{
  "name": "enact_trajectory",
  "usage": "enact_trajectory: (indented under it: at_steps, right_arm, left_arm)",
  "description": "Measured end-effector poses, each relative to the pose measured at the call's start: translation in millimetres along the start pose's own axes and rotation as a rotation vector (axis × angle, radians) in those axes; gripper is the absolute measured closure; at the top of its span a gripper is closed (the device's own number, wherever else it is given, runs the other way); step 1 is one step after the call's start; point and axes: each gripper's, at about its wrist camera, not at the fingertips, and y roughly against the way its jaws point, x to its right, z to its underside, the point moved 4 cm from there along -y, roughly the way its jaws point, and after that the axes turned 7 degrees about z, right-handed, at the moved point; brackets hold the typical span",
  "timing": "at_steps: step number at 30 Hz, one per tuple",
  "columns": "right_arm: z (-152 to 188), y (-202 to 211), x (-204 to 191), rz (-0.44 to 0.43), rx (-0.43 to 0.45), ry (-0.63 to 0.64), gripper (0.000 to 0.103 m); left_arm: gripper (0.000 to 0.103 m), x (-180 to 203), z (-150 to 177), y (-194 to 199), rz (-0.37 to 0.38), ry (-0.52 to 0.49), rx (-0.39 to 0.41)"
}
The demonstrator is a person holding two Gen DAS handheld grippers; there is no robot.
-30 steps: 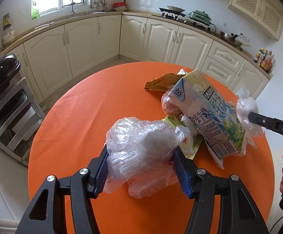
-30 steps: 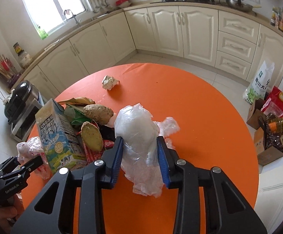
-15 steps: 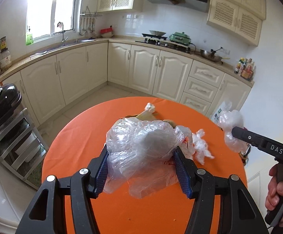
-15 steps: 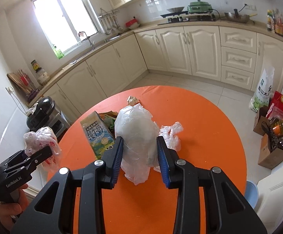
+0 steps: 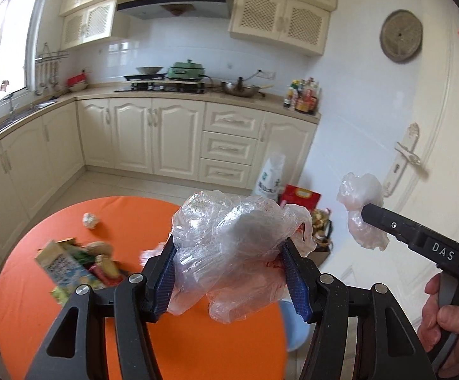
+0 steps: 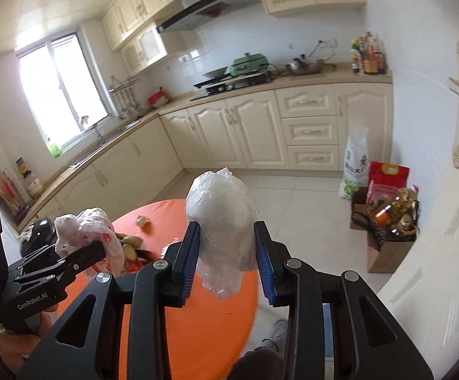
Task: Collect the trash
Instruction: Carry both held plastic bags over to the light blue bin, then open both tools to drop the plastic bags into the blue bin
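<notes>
My left gripper [image 5: 234, 269] is shut on a crumpled clear plastic bag [image 5: 235, 243] with red marks, held in the air above the round orange table [image 5: 134, 221]. My right gripper [image 6: 227, 253] is shut on a second clear plastic bag wad [image 6: 221, 215], also lifted off the table. Each gripper shows in the other's view: the right gripper [image 5: 364, 213] with its bag [image 5: 360, 209] at the right, the left gripper [image 6: 101, 248] with its bag [image 6: 85, 224] at the left. A milk carton [image 5: 64, 266], potatoes [image 5: 99, 248] and a paper wad [image 5: 90, 220] lie on the table.
Cream kitchen cabinets [image 5: 178, 139] run along the far wall. On the floor at the right stand a white sack [image 6: 354, 164], a red bag [image 6: 386, 177] and a cardboard box with oil bottles [image 6: 391, 221]. A white door [image 5: 419, 158] is at the right. A blue stool [image 5: 292, 323] sits beside the table.
Both grippers have risen from the table and swung right, each carrying its plastic bag. The trash pile has slid to the lower left of both views.
</notes>
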Motion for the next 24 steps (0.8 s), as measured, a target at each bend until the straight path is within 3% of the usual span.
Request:
enact_trajectory:
  at_steps: [6,14,19,24]
  right_arm:
    - [25,-8,103,0.152,-0.055,-0.139,0.068]
    - [100,-78,205,0.280,-0.230,-0.309,0.068]
    - [148,-133,251,0.299,-0.350,-0.409,0.068]
    - [179,-169,285,0.295,-0.421,-0.503,0.066]
  left_arm:
    - [0.046,78,38,-61,0.157,-0.056,-0.157]
    - [0.046,146,113,-170,0.227,-0.139,-0.464]
    - [0.046,169,176,-239,0.210,-0.142,-0.667]
    - [0.042,181,217,-293,0.173,-0.152,-0.793]
